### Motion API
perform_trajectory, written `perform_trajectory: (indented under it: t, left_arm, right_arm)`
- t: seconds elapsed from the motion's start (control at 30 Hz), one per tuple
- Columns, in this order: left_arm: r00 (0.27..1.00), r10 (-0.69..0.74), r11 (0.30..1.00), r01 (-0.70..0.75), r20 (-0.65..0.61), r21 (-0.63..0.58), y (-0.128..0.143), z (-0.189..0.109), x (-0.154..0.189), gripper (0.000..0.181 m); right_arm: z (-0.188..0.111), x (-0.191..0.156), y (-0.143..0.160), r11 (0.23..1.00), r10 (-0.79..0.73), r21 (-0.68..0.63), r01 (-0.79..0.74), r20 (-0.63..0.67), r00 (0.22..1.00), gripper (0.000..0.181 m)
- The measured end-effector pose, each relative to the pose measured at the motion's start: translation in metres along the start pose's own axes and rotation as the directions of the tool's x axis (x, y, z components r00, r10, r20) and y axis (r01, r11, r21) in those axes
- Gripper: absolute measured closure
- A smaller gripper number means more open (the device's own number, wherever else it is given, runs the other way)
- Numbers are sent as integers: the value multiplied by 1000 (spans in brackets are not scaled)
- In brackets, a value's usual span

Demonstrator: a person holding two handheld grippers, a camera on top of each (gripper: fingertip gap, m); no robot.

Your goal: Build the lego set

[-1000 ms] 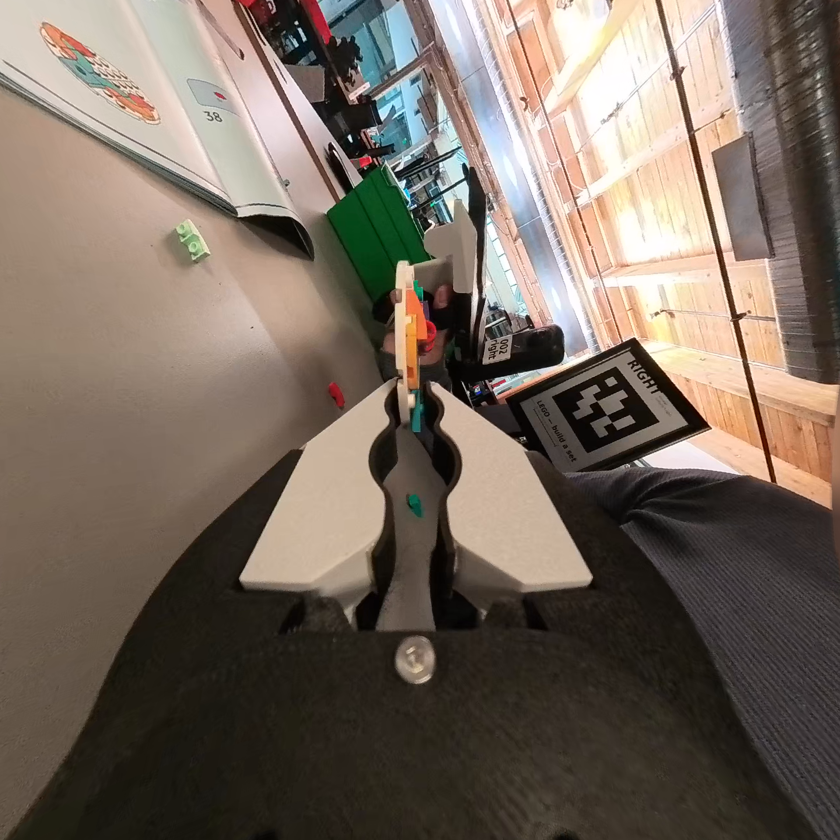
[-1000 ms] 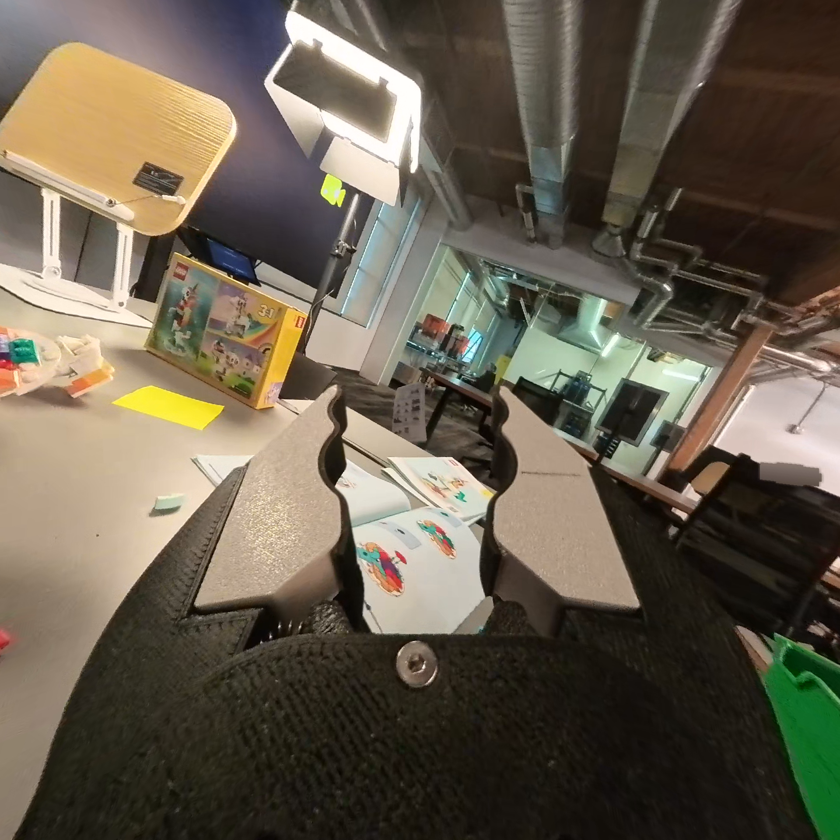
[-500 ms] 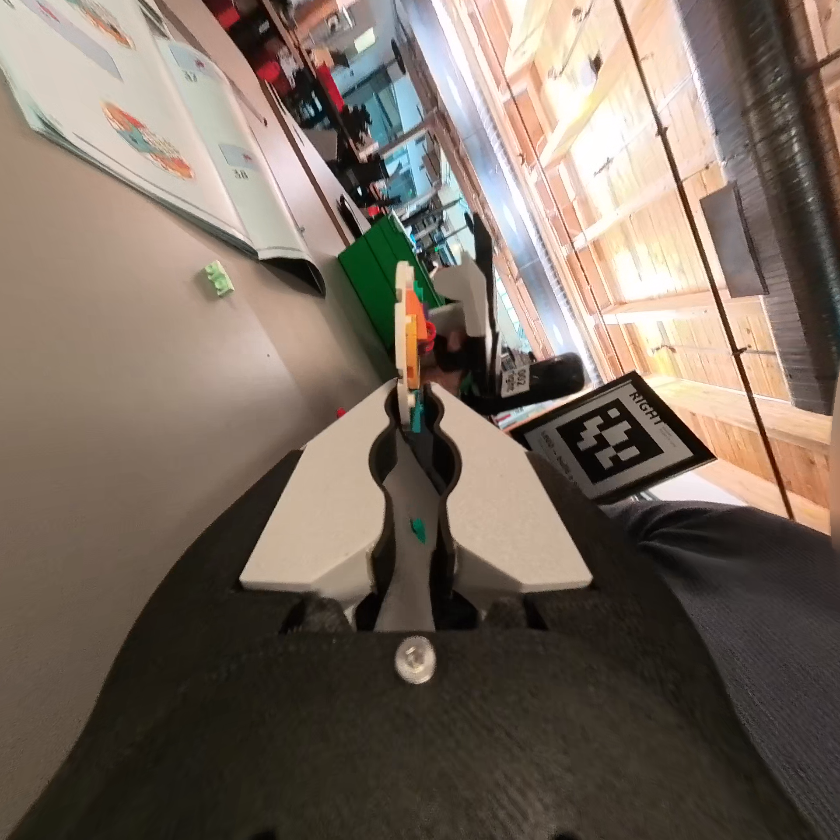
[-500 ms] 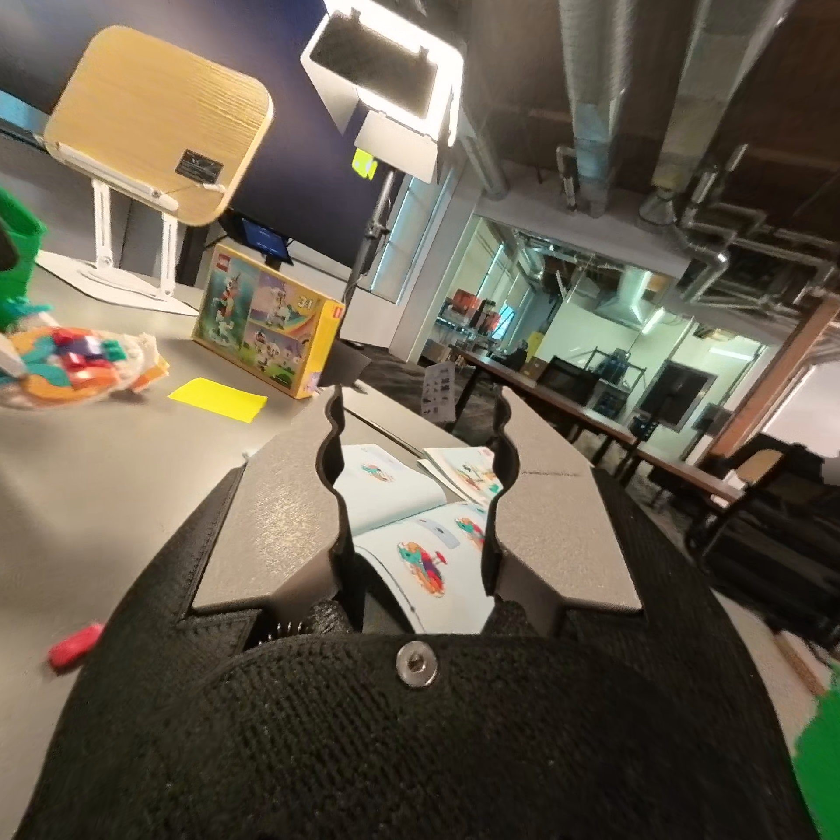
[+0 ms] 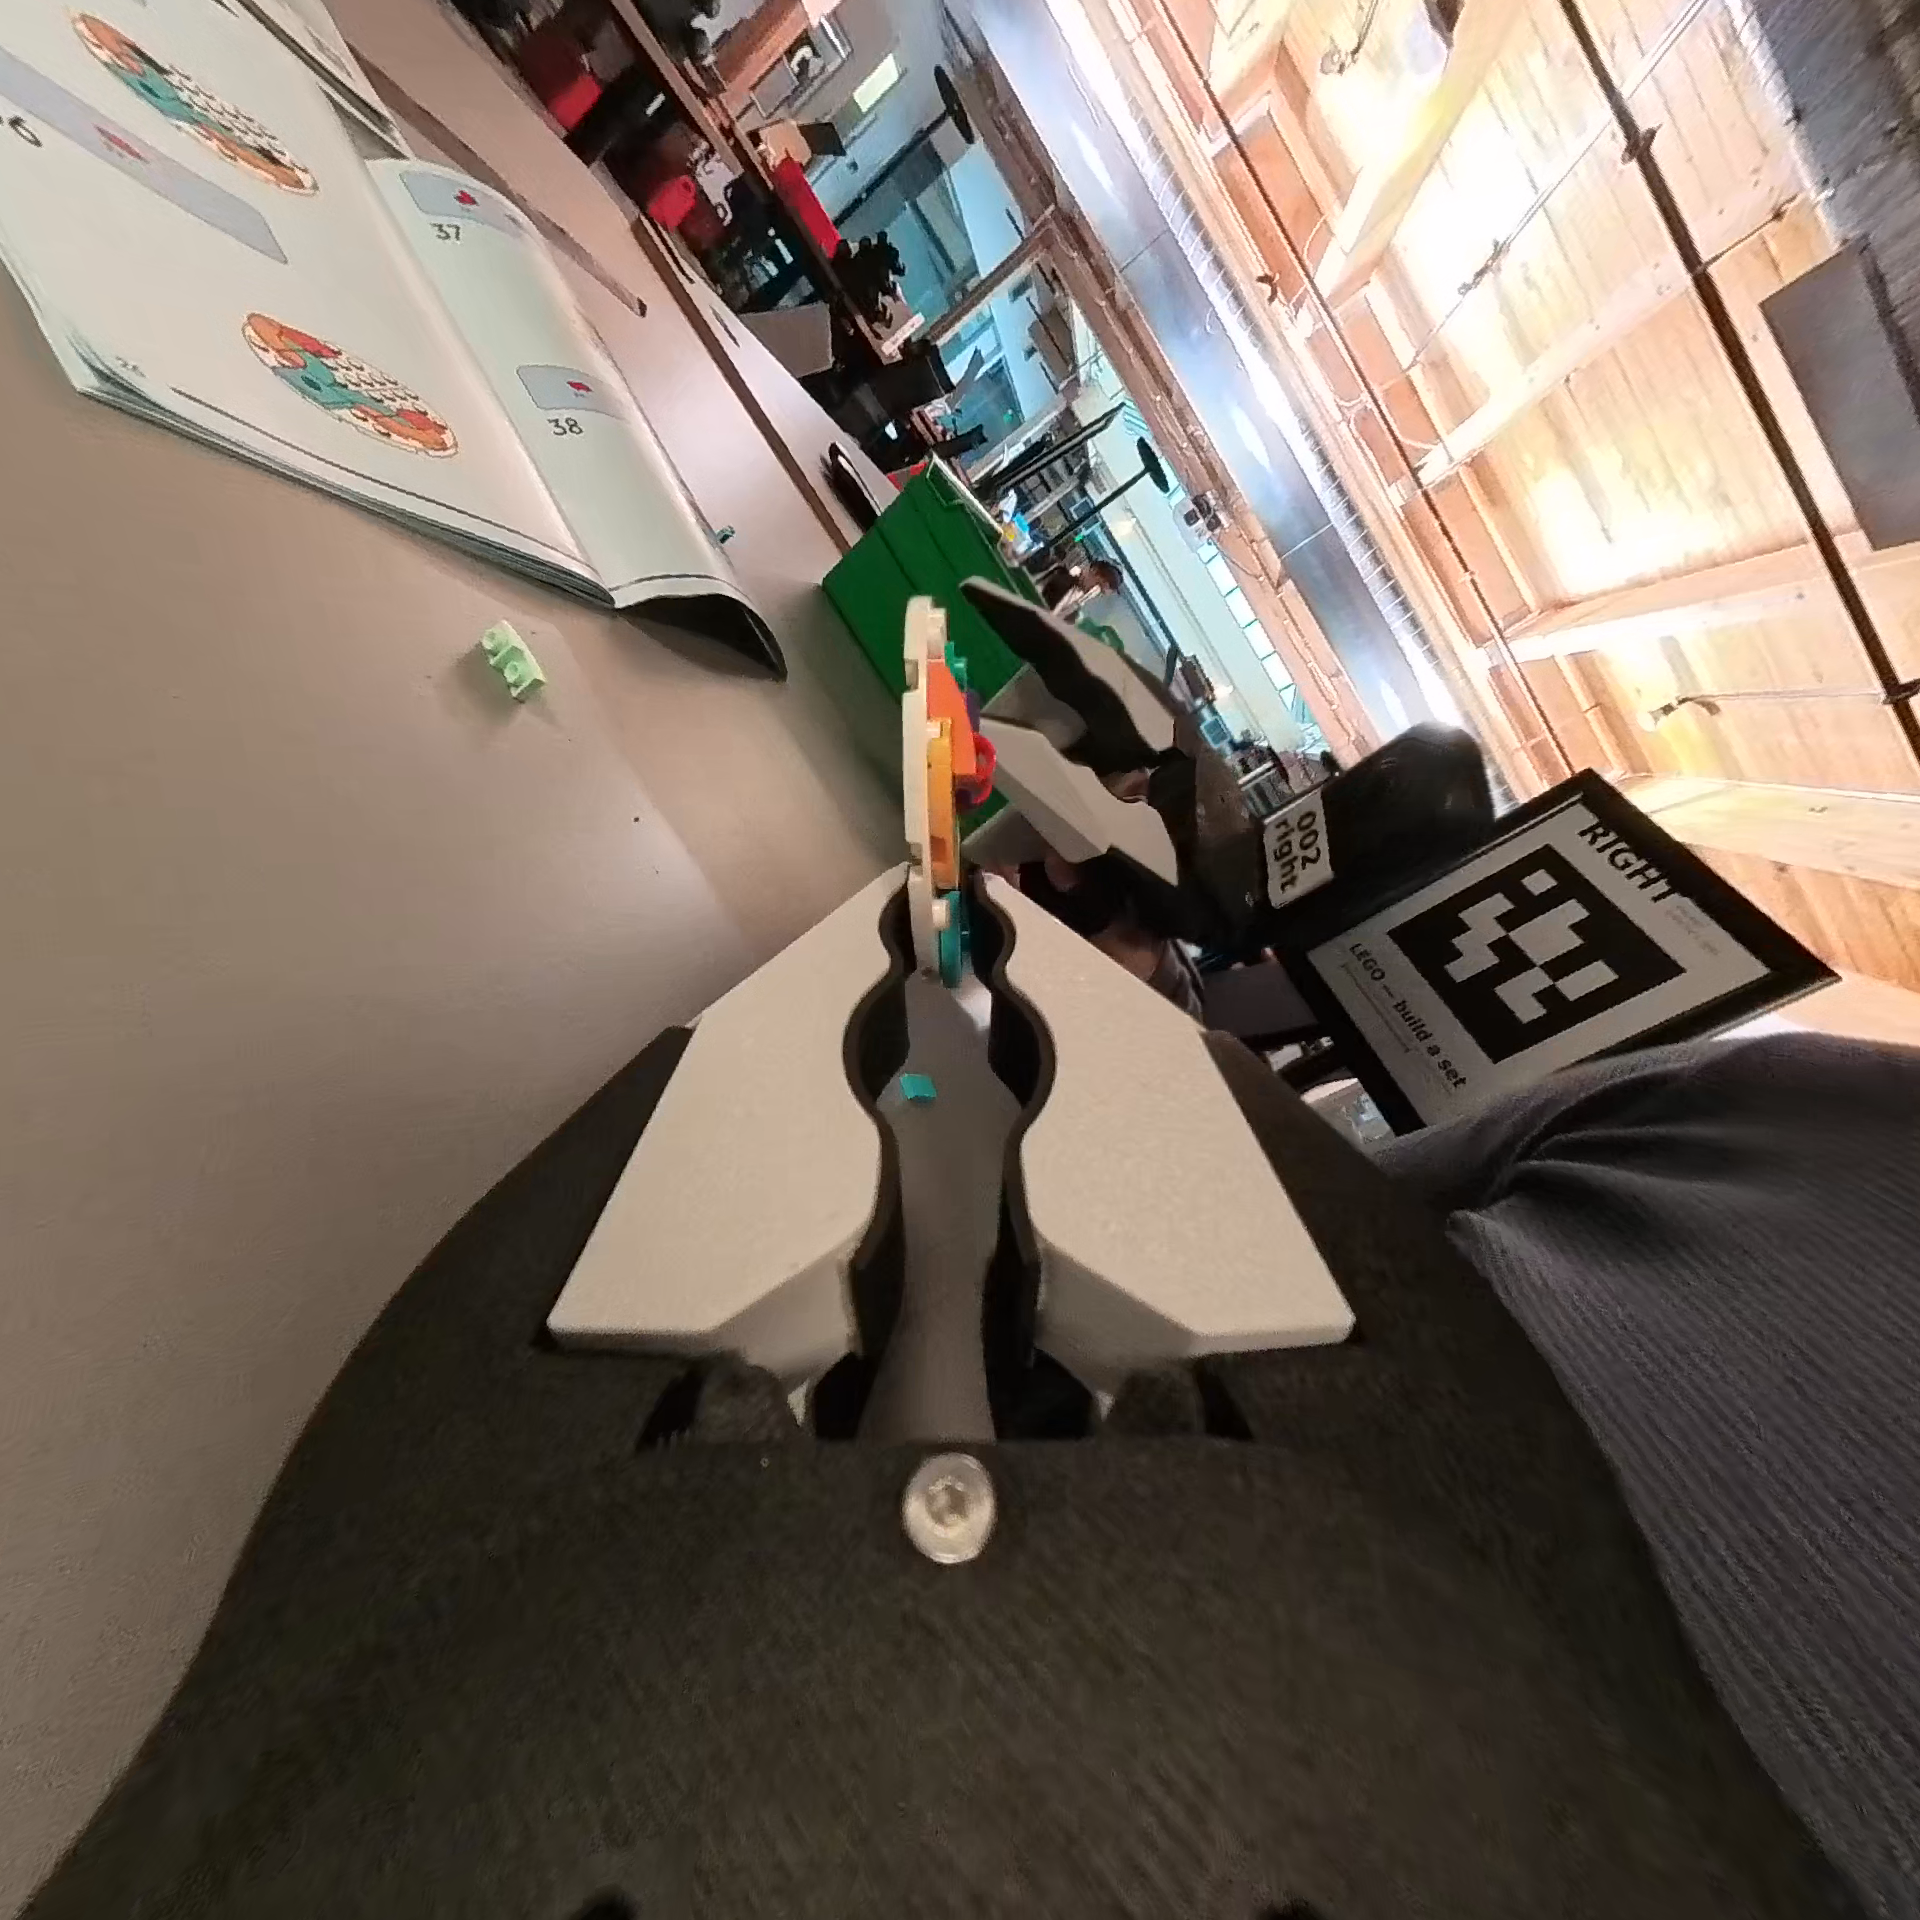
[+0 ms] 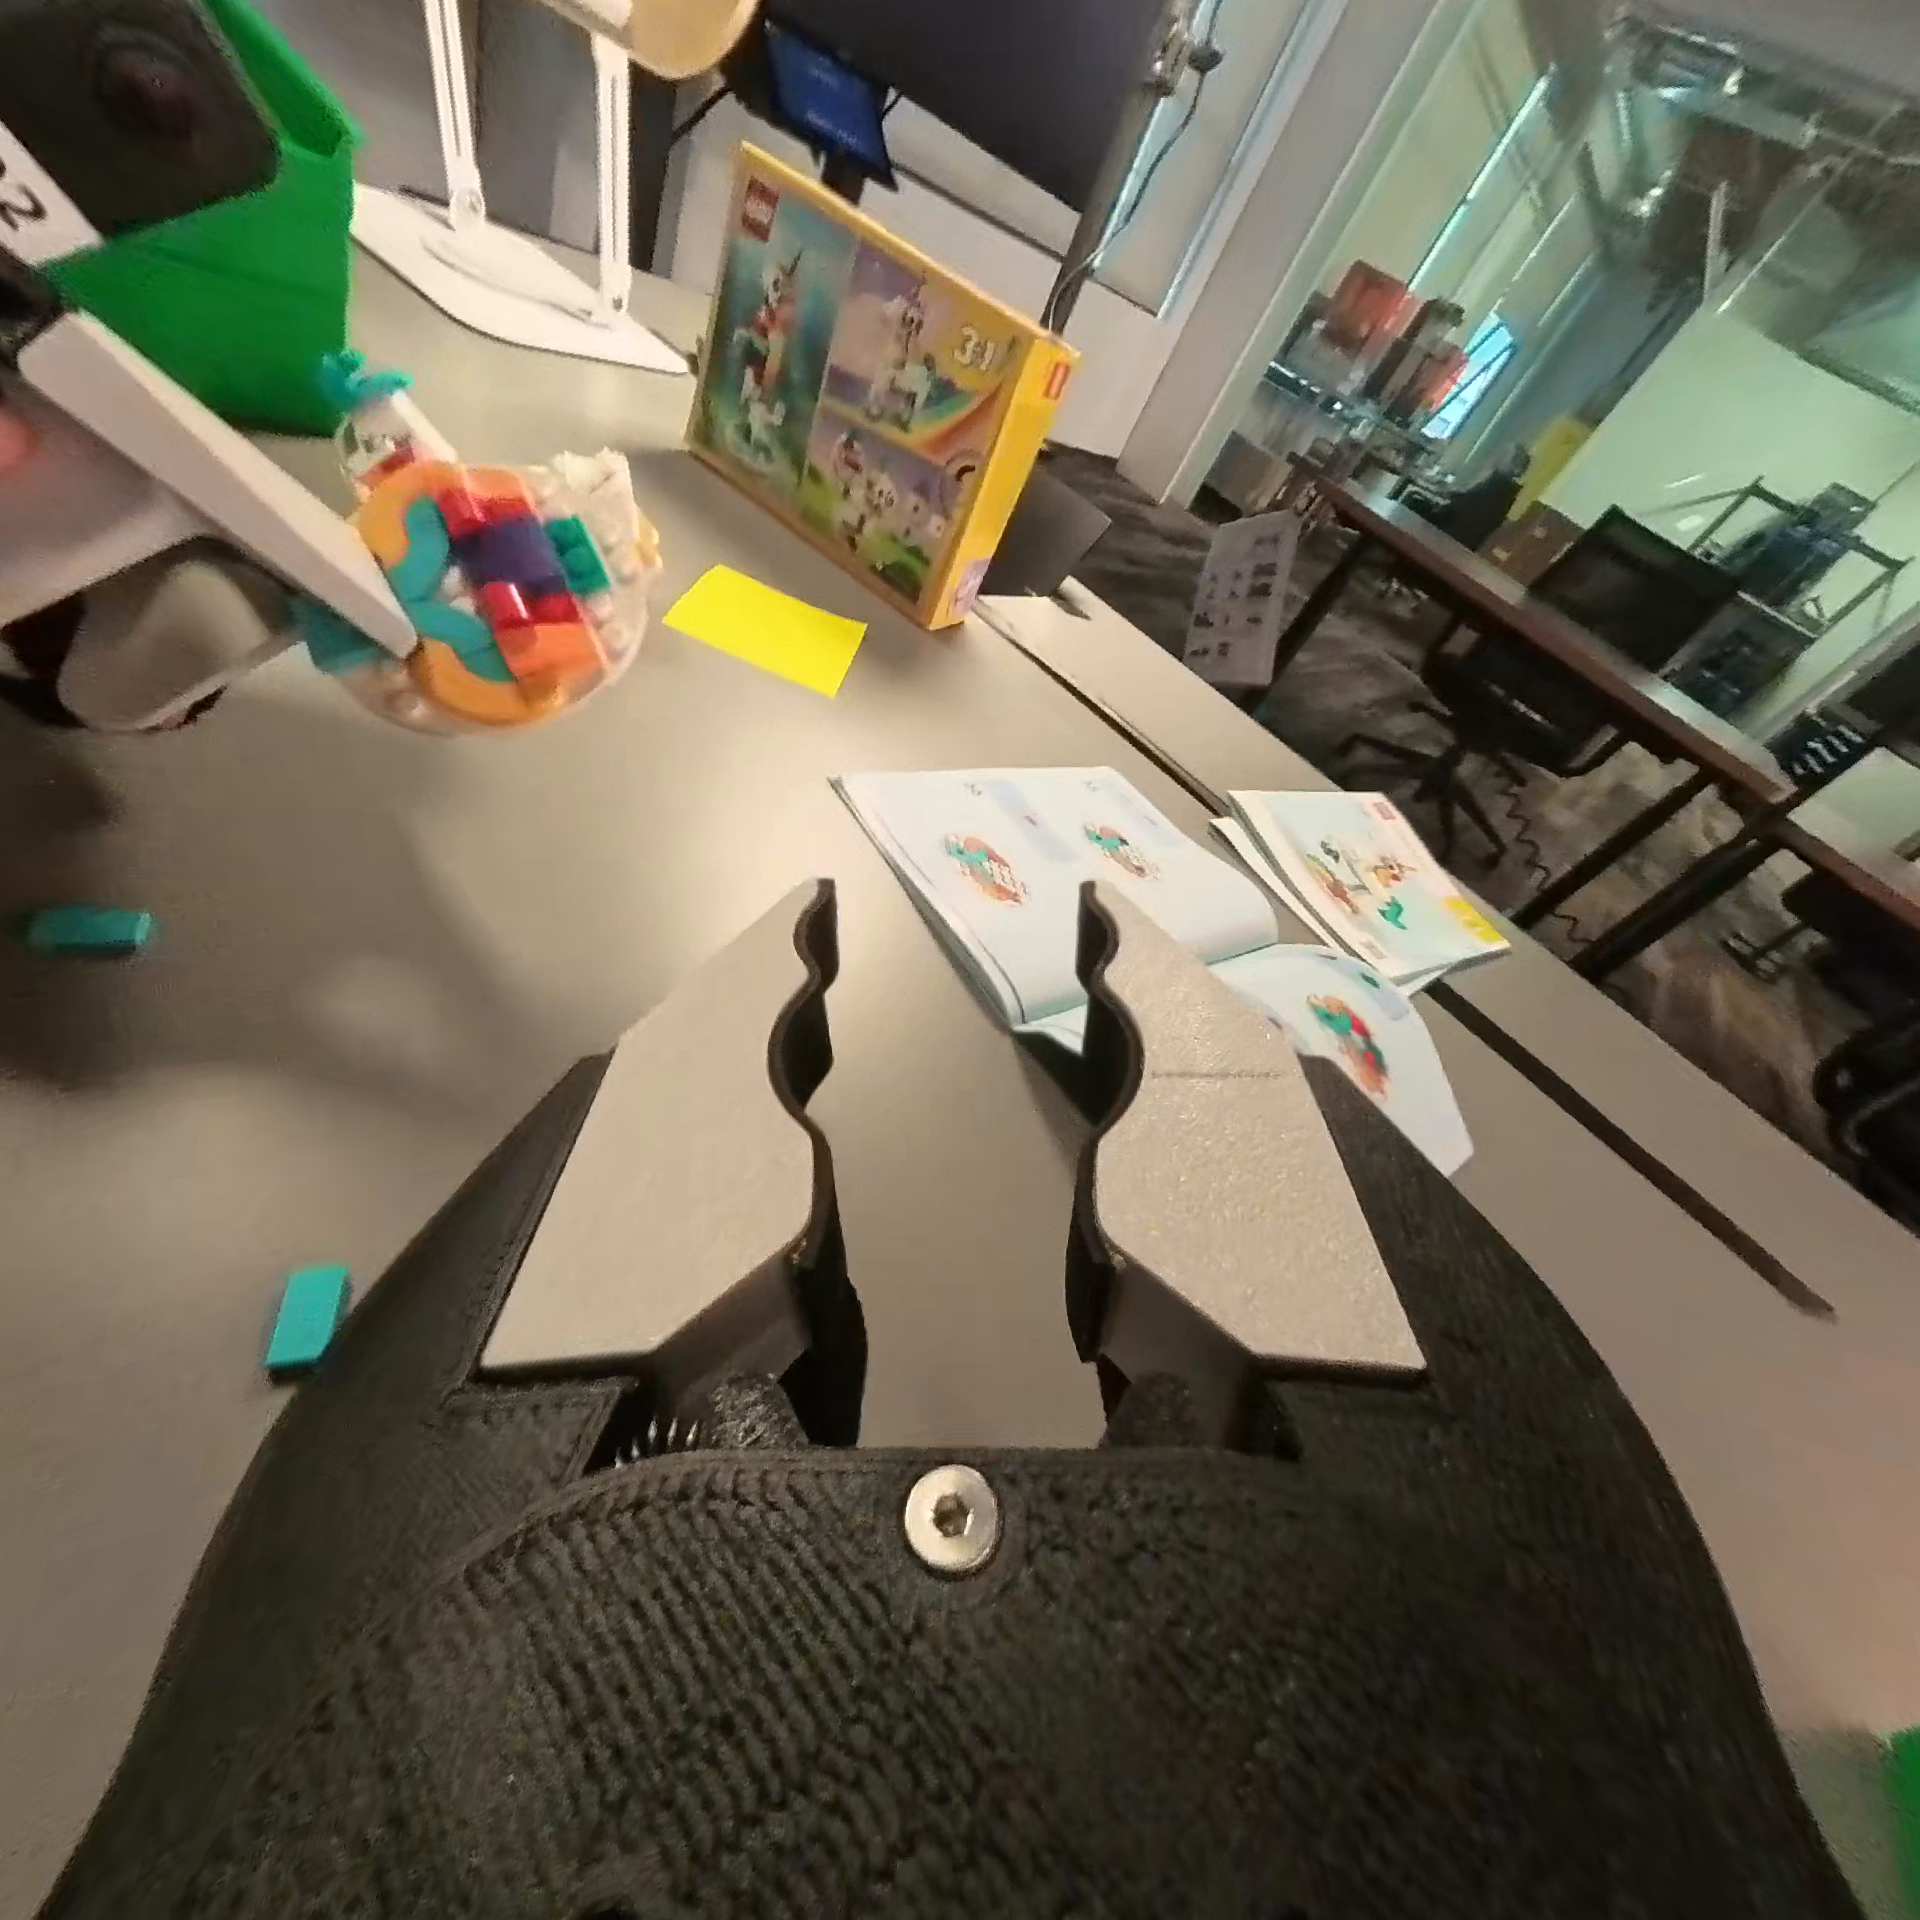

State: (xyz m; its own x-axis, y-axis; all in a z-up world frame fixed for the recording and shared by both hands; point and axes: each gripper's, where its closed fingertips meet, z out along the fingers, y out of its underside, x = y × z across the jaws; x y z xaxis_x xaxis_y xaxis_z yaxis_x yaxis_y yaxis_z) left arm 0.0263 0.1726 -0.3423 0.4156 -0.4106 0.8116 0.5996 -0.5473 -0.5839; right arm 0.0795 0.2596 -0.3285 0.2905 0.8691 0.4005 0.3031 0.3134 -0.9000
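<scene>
My left gripper [image 5: 945,914] is shut on the lego build [image 5: 928,748], a round white plate with orange, teal, red and purple bricks, seen edge-on and held above the grey table [image 5: 260,935]. In the right wrist view the build [image 6: 499,603] shows face-on at upper left, in the left gripper [image 6: 358,639]. My right gripper [image 6: 956,904] is open and empty over the table, right of and below the build. In the left wrist view the right gripper [image 5: 979,660] stands open just beside the build's brick side.
A light green brick [image 5: 509,660] and two teal tiles [image 6: 307,1320] [image 6: 88,930] lie loose on the table. An open instruction booklet [image 6: 1060,873], a second booklet [image 6: 1361,873], a lego box [image 6: 873,395], a yellow note [image 6: 764,641] and a green bin [image 6: 229,281] lie beyond.
My right gripper has tilted down towards the table and come nearer to the build, staying open. The left gripper still holds the build; the booklet now shows nearer in its view.
</scene>
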Motion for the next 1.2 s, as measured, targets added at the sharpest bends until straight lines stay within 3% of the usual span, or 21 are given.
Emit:
perform_trajectory:
  t: [0.23, 0.4, 0.8, 1.2]
  left_arm:
    - [993, 42, 992, -55, 111, 113, -16, -8, -12, 175]
    - [994, 59, 996, -65, 88, 69, -10, -3, -8, 175]
    - [998, 6, 997, -10, 59, 81, -12, -4, -9, 175]
    - [999, -26, 996, 22, 41, 88, -12, -5, -9, 175]
  right_arm:
    - [-7, -9, 19, 998, 40, -49, -39, 17, 999, 146]
    - [-5, -7, 18, 998, 42, -39, -41, 15, 999, 152]
    - [-5, -3, 12, 997, -73, 32, 73, -24, 997, 159]
    - [-4, -3, 9, 995, -80, 56, 81, -26, 996, 159]
